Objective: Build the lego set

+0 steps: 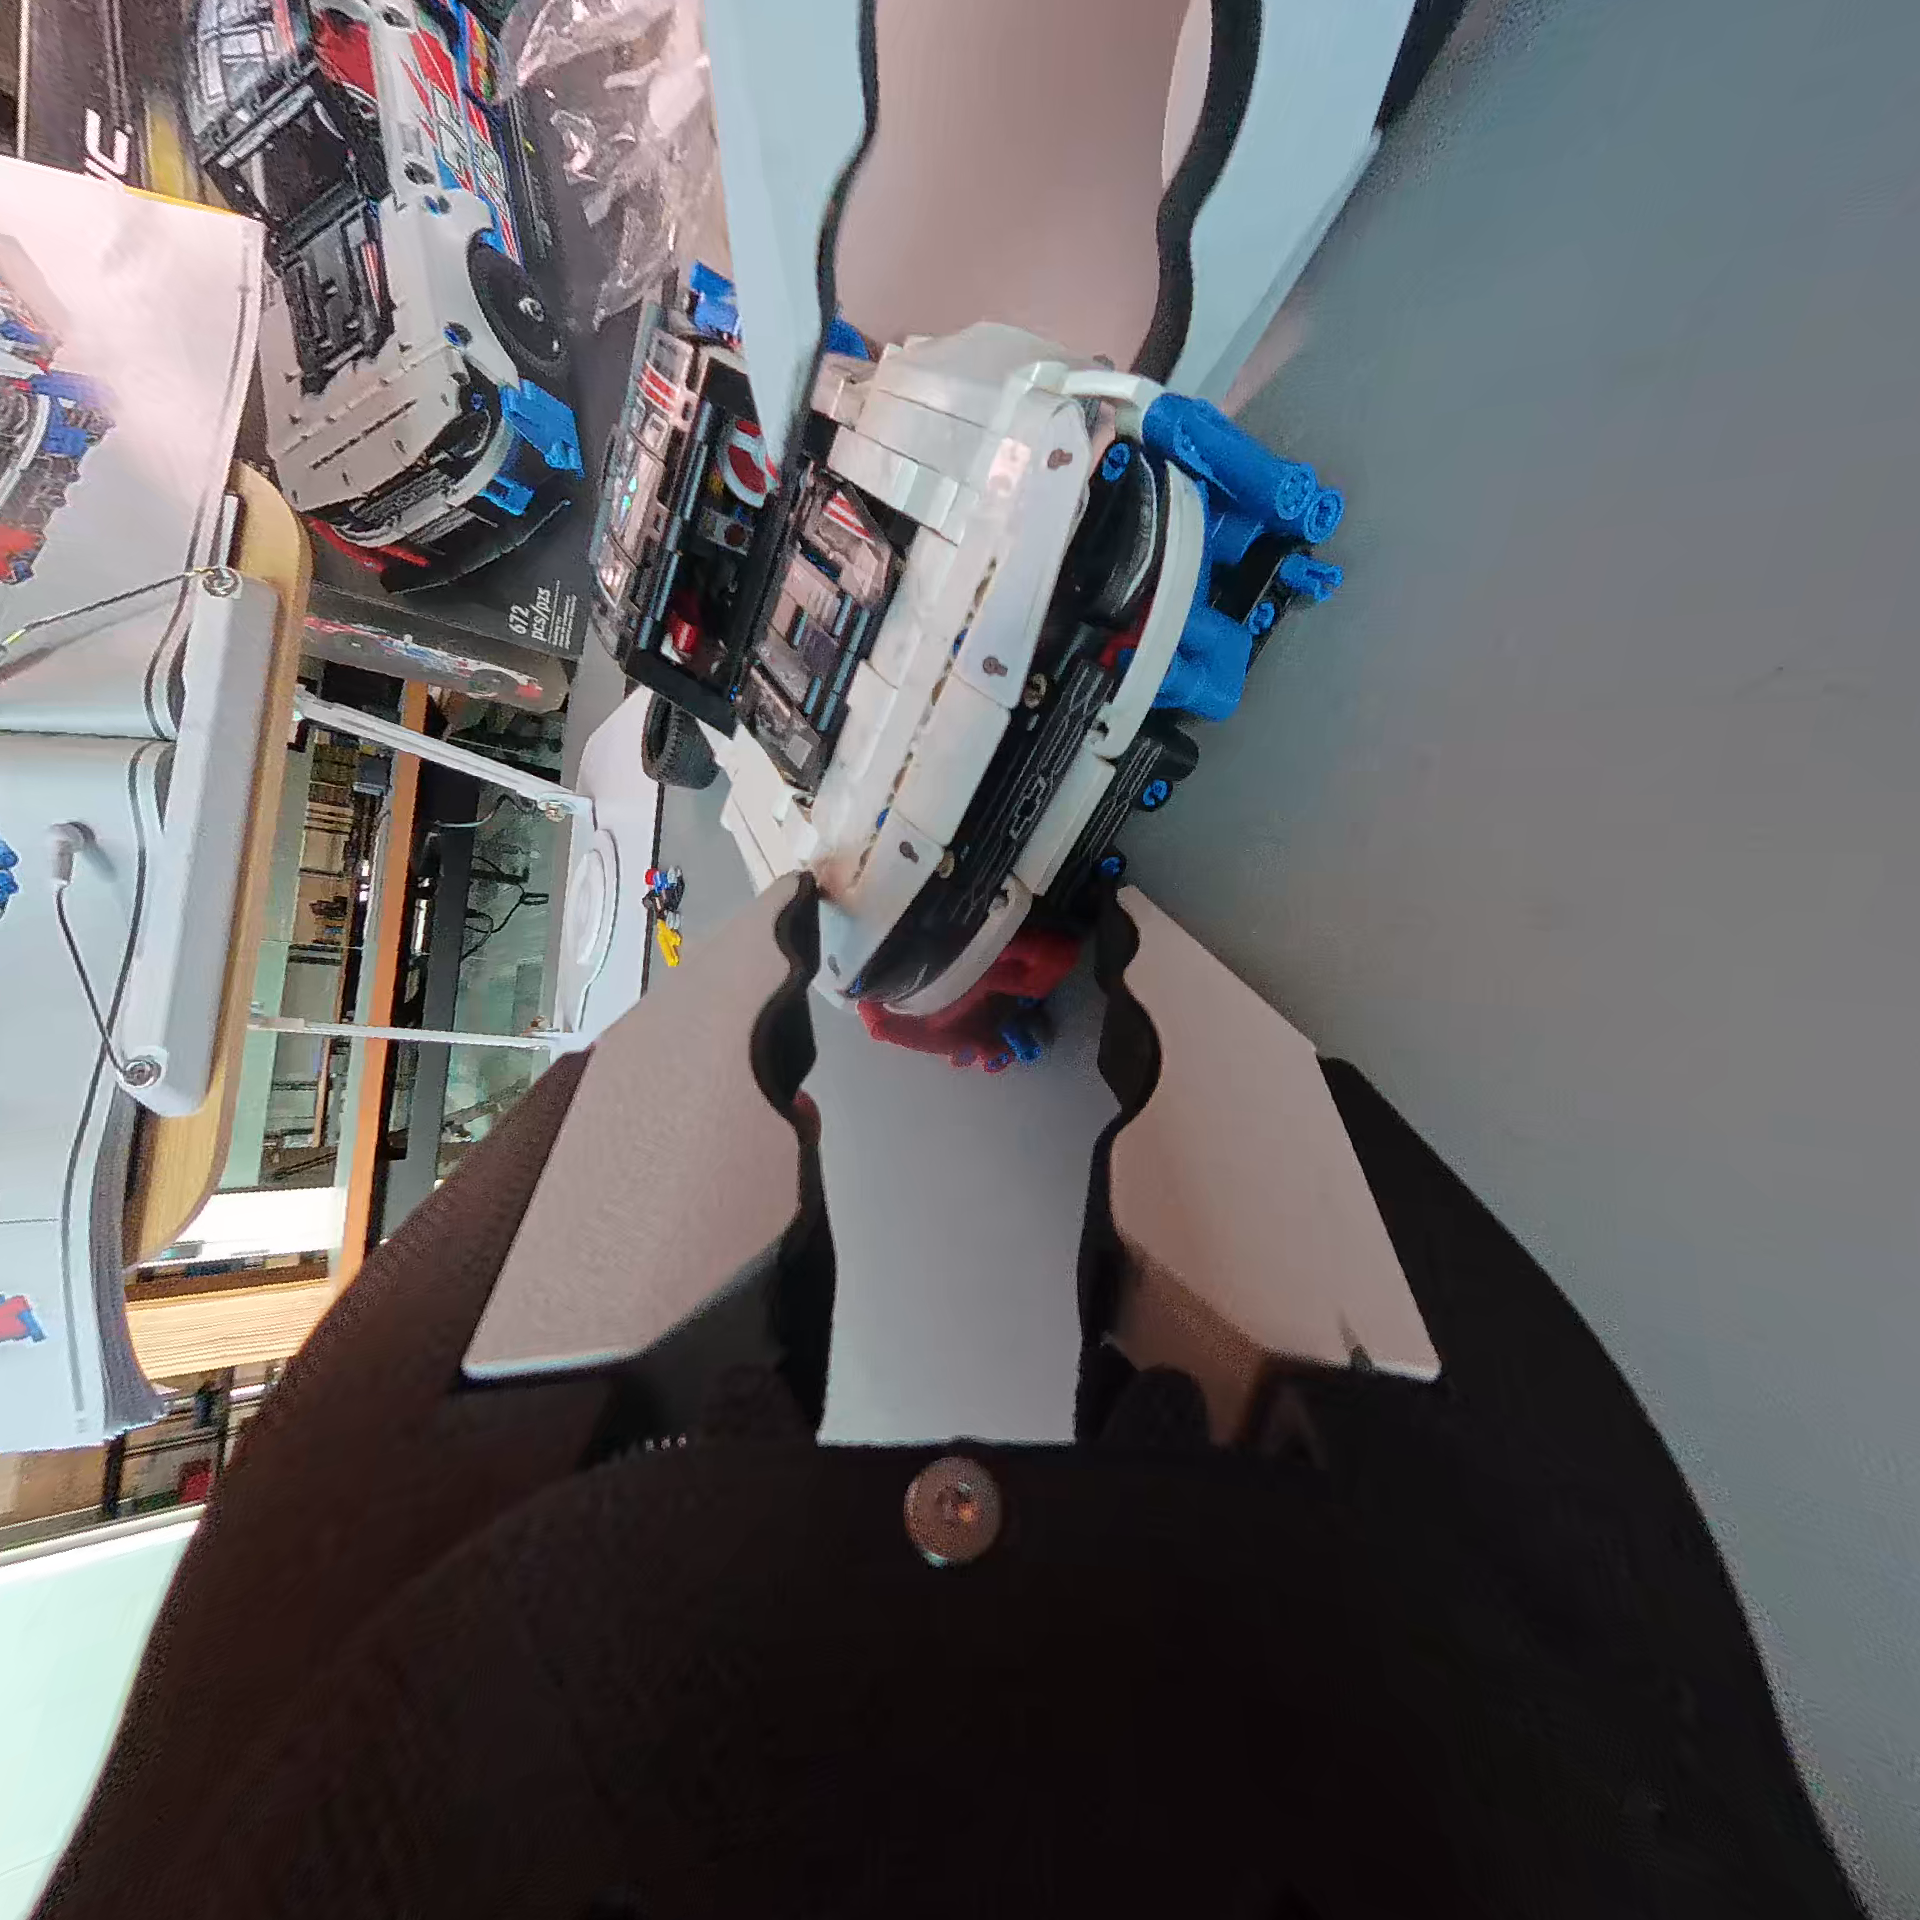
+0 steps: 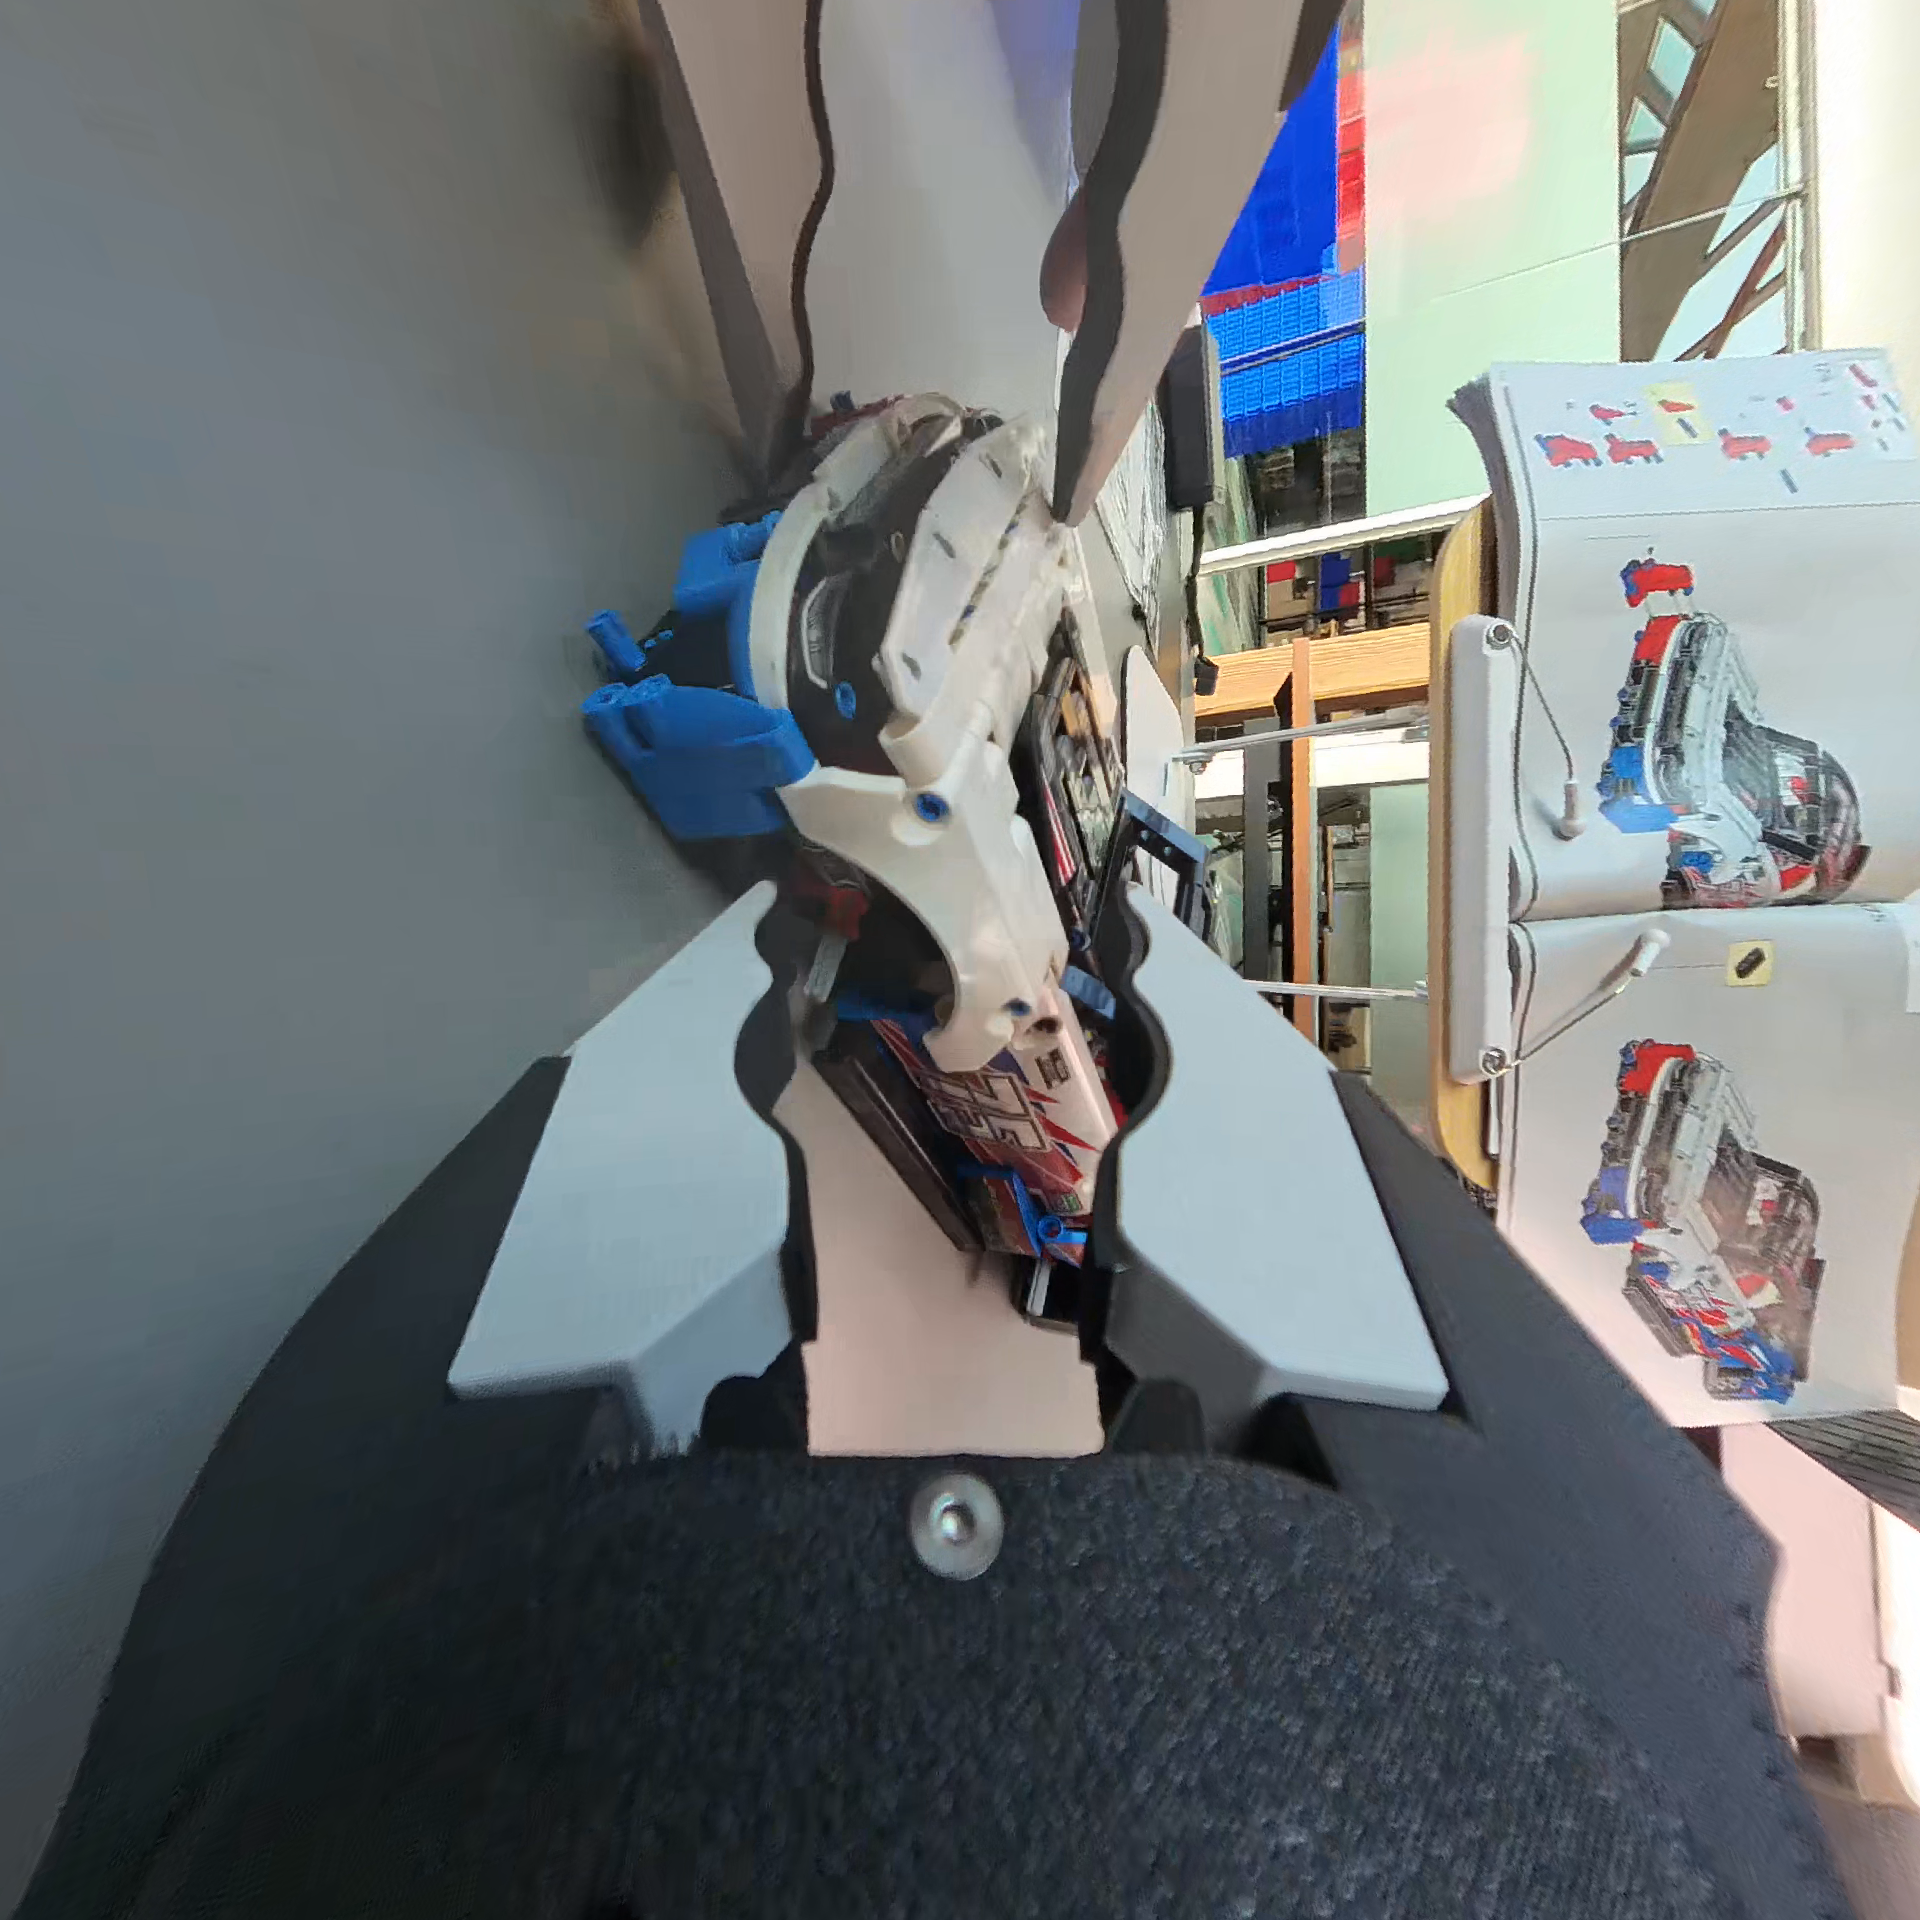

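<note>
A partly built lego car (image 1: 966,582) with a white body, black chassis and blue and red parts lies with its underside against the grey table (image 1: 1610,935). My left gripper (image 1: 956,935) is shut on the car's end, by the red part. My right gripper (image 1: 977,395) reaches in from the top of this view and grips the other end. In the right wrist view the right gripper (image 2: 951,935) is shut on the car (image 2: 935,748) across its striped side. The left gripper (image 2: 925,478) holds its far end.
The set's box (image 1: 416,312) with a picture of the car stands behind. An open instruction booklet (image 2: 1714,779) rests on a wooden stand (image 1: 260,831). A loose black tyre (image 1: 675,743) and small loose pieces (image 1: 665,914) lie by a white tray (image 1: 597,883). The grippers' ends are close to 7 centimetres from one another.
</note>
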The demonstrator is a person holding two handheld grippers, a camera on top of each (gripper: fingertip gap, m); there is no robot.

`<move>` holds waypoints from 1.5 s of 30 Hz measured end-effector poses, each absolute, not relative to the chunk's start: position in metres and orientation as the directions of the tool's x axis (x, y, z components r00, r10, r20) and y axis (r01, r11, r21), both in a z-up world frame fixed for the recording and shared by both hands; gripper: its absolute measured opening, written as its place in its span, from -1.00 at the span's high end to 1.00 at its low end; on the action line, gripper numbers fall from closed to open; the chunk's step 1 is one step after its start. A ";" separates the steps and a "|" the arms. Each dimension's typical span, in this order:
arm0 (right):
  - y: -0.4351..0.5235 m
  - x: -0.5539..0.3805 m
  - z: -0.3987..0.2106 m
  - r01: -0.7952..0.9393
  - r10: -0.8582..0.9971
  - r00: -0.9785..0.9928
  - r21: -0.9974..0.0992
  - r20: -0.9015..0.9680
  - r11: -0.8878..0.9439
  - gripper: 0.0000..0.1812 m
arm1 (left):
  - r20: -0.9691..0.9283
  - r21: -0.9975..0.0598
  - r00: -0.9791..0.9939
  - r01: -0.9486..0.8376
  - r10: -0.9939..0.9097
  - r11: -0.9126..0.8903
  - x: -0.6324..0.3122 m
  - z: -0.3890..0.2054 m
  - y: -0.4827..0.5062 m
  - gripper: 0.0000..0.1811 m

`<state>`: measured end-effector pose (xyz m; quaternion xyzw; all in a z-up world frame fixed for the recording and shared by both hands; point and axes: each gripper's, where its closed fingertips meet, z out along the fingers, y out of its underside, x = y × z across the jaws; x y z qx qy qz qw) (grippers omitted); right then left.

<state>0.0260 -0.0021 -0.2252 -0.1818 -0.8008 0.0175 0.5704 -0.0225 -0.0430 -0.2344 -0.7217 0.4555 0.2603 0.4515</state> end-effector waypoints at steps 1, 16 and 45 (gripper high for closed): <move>-0.006 0.031 -0.224 0.249 0.319 -0.304 -0.248 0.898 0.936 0.37 | -0.800 -0.402 0.435 -0.900 -0.413 -0.169 -0.025 -0.235 -0.042 0.44; 0.107 0.073 -0.131 -0.010 1.000 0.015 -1.000 0.007 0.007 0.51 | -0.051 -0.992 0.969 -0.077 -0.242 -0.099 -0.074 -0.162 -0.062 0.34; 0.222 -0.121 -0.039 0.157 0.872 0.223 -0.899 0.436 0.410 0.51 | -0.312 -0.950 0.929 -0.307 0.201 -0.054 -0.167 -0.071 0.046 0.66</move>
